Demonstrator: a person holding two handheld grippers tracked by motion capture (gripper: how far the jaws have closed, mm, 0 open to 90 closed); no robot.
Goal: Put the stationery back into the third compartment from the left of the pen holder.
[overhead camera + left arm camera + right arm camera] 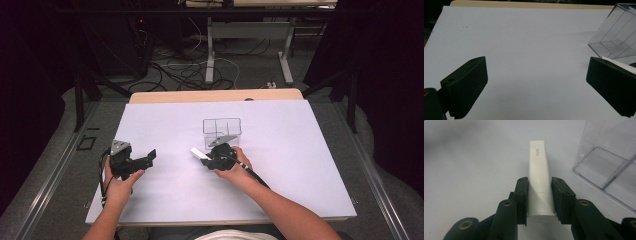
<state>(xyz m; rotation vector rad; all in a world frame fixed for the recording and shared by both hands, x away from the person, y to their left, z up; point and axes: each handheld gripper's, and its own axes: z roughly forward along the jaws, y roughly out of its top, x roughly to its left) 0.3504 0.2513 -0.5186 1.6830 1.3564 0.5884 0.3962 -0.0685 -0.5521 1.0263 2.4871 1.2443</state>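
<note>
On the white table [280,175] we see a clear box [222,127] with dividers just behind our right gripper [212,157], whose jaws are closed on a white tube [539,182] near its cap end. Our left gripper [142,161] hovers well apart with its jaws wide and empty. The tube looks light and squeezable, so we judge a gentle grip near the stiffer cap end best; its long axis runs straight out from the jaws, flat crimped end pointing away, left of the box

table [300,165]: fills centre of high view | box [222,127]: on table, just above centre | right gripper [200,153]: directly below box, lower centre, jaws pointing left | tube [199,153]: between right gripper's jaws, sticking out left; box lies to its right in right gripper view | left gripper [150,156]: lower left, well apart from tube
</note>
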